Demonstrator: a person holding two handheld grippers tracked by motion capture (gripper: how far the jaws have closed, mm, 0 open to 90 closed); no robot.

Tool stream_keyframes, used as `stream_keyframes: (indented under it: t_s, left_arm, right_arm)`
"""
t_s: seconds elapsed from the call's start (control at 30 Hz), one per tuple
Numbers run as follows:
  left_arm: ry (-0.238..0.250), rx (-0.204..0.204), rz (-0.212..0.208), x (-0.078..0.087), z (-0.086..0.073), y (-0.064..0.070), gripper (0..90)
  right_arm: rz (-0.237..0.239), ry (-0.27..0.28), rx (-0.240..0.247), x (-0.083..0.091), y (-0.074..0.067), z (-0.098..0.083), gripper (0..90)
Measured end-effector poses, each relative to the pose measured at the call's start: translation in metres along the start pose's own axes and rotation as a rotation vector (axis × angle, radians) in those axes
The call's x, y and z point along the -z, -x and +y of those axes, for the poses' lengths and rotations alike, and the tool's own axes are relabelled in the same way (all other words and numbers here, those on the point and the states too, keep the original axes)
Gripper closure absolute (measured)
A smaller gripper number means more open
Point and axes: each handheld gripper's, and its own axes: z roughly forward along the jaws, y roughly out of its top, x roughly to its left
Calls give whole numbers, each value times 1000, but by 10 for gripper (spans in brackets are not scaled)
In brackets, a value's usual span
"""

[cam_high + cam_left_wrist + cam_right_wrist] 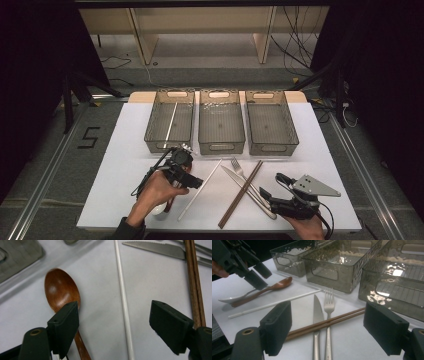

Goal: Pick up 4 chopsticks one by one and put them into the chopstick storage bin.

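Left hand-held gripper (196,182) released above wooden spoon (61,291); white chopstick (170,125) inside leftmost bin (151,136).

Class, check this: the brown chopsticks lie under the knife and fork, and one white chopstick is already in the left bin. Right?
Not quite. The right gripper view shows the brown chopsticks lying across the top of the knife and fork, not under them. The white chopstick is indeed in the left bin.

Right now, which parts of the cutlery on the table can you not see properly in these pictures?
- Wooden spoon: in the left gripper view its handle runs behind the left gripper's jaw and off the bottom edge.
- White spoon: in the right gripper view the wooden spoon lies across its handle.
- Knife and fork: handles cut off by the bottom edge.
- Brown chopsticks: both ends outside the left gripper view.
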Motion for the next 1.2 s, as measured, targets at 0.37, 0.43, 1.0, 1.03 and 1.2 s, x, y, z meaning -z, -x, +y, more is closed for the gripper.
stream_keyframes:
  t_s: [0.37,0.43,1.0,1.03,1.2]
  left_arm:
    - [-43,-26,14,-7,-6,7,240]
    - [-48,-32,10,-7,-7,8,257]
    - [-101,-99,-3,-19,-16,20,521]
    - [-107,-104,-2,-20,-16,20,539]
    - [-114,-110,-7,-22,-17,22,610]
  right_arm:
    - [-1,2,4,0,0,0,236]
    - [-1,2,3,0,0,0,236]
    - [-2,0,7,0,-1,0,236]
    - [-1,-1,7,0,-1,0,236]
    - [0,-4,9,-1,-1,0,236]
